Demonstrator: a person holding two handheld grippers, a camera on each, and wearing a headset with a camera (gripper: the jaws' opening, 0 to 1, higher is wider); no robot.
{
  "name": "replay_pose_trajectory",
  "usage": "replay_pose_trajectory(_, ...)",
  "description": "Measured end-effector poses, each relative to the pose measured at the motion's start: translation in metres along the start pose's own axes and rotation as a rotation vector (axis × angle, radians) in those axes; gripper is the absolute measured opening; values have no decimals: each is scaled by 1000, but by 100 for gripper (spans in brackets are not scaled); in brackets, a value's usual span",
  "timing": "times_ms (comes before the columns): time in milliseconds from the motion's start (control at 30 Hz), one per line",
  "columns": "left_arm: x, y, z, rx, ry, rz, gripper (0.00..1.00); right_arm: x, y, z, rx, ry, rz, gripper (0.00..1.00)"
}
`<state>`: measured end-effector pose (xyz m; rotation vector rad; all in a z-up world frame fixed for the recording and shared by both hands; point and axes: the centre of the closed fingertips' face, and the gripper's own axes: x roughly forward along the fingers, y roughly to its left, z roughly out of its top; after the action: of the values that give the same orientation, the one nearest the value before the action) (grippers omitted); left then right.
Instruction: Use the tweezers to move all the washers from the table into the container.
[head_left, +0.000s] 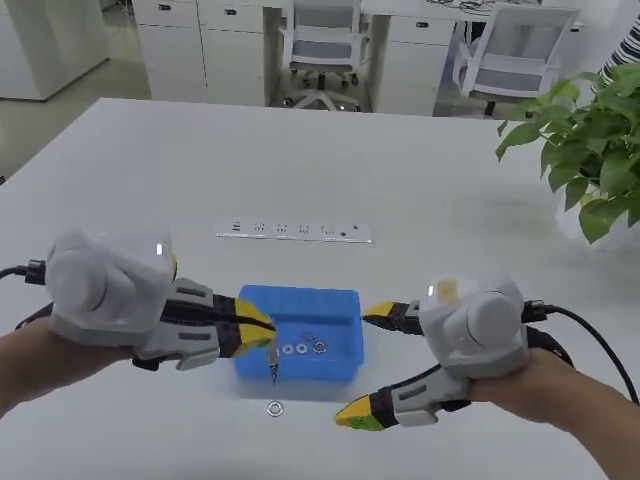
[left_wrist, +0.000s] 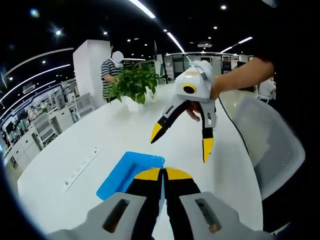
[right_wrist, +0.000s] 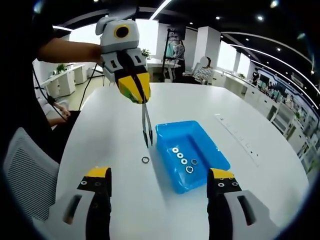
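A white table (head_left: 450, 230) carried everything, with a leafy plant (head_left: 590, 150) at its right edge. At the near middle sat a shallow blue container (head_left: 300, 305), and a white power strip (head_left: 295, 231) lay flat beyond it, well apart.

The left gripper (head_left: 262, 328) hung at the container's left side, its yellow-tipped jaws clenched together on the upper end of the tweezers (right_wrist: 146, 122). The tweezers pointed down from the jaws. Their tips were close together and low over the table just outside the container's wall. Whether they touched the surface I could not tell.

The right gripper (head_left: 357, 363) was off the container's right side. Its jaws were spread wide with nothing between them, one jaw near the container's right rim and the other lower, over bare table.

Five washers (right_wrist: 180, 155) lay inside the container, four roughly in a row along its floor and one just beside them. One loose washer (right_wrist: 145, 160) lay flat on the table just outside the container, near the tweezer tips and apart from them.
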<state>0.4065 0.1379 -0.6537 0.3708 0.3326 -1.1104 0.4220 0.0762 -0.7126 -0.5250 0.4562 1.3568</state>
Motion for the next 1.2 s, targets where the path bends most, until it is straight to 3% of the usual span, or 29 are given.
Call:
replay_pose_trajectory(433,4,-6,-13,-21,3,-3,5,-5,5,-7,41,-37,-55,100)
replay_pose_trajectory(1200,17,-15,-28,-33,14,-38,5,-6,18,-22,71,-27,-45,100)
